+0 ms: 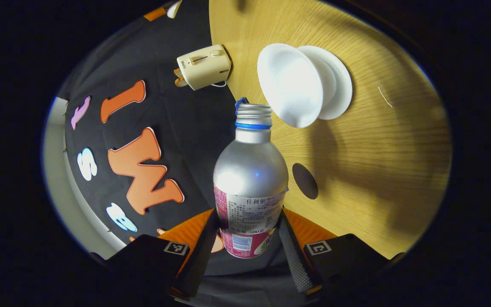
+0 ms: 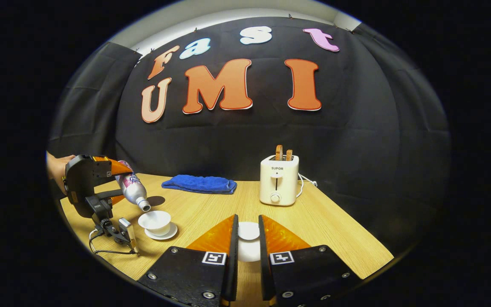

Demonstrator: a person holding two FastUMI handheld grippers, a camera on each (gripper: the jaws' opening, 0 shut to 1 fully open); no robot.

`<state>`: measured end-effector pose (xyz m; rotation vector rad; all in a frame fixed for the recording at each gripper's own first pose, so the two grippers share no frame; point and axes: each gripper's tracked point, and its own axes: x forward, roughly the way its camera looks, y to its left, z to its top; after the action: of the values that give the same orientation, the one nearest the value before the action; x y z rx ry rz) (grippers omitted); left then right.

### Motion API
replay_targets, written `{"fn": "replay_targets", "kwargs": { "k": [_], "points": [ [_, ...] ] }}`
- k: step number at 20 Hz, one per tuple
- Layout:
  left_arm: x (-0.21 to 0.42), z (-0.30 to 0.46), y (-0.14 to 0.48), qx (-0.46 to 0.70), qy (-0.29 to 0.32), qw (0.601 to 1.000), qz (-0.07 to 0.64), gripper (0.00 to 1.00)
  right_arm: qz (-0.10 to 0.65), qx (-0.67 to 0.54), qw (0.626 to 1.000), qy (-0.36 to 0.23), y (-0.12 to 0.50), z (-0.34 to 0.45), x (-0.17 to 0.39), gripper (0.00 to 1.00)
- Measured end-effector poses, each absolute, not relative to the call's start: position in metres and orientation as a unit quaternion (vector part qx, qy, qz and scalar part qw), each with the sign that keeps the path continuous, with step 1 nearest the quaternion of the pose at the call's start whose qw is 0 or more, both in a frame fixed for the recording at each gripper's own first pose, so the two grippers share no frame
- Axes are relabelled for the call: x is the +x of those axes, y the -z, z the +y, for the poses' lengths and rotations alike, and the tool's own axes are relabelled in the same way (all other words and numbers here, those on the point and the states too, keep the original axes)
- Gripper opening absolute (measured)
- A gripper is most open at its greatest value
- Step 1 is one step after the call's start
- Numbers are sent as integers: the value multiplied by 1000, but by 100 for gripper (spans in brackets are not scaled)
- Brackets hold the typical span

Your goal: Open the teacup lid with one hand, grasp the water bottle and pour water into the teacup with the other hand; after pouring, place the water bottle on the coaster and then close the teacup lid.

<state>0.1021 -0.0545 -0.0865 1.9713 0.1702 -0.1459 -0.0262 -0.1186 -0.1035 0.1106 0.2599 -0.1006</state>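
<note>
My left gripper [image 1: 247, 230] is shut on the silver water bottle [image 1: 249, 170], gripping it at the labelled lower body. The bottle has no cap and is tilted, its mouth close over the rim of the white teacup [image 1: 288, 85], which stands uncovered on its saucer [image 1: 339, 81]. I cannot make out any water stream. A dark round coaster [image 1: 305, 181] lies on the table beside the bottle. The right gripper view shows the same bottle [image 2: 132, 189] leaning over the cup [image 2: 154, 220]. My right gripper [image 2: 247, 221] is shut on the white teacup lid [image 2: 248, 251], held above the table.
A cream toaster [image 2: 278, 179] with two slices in it stands at the back of the wooden table [image 2: 335, 230]. A folded blue cloth [image 2: 198, 184] lies at the back left. A hand [image 2: 56, 168] holds the left gripper [image 2: 88, 183], whose cable [image 2: 109, 249] trails on the table.
</note>
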Motion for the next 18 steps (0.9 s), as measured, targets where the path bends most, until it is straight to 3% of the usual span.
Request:
{"fn": "replay_targets", "kwargs": {
  "k": [15,18],
  "points": [
    [108,-62,41,873,30,487,24,82,126,34,991,30,102,-105,-26,23],
    [113,-63,24,876,17,482,11,87,125,29,991,27,99,-101,-24,23]
  ]
}}
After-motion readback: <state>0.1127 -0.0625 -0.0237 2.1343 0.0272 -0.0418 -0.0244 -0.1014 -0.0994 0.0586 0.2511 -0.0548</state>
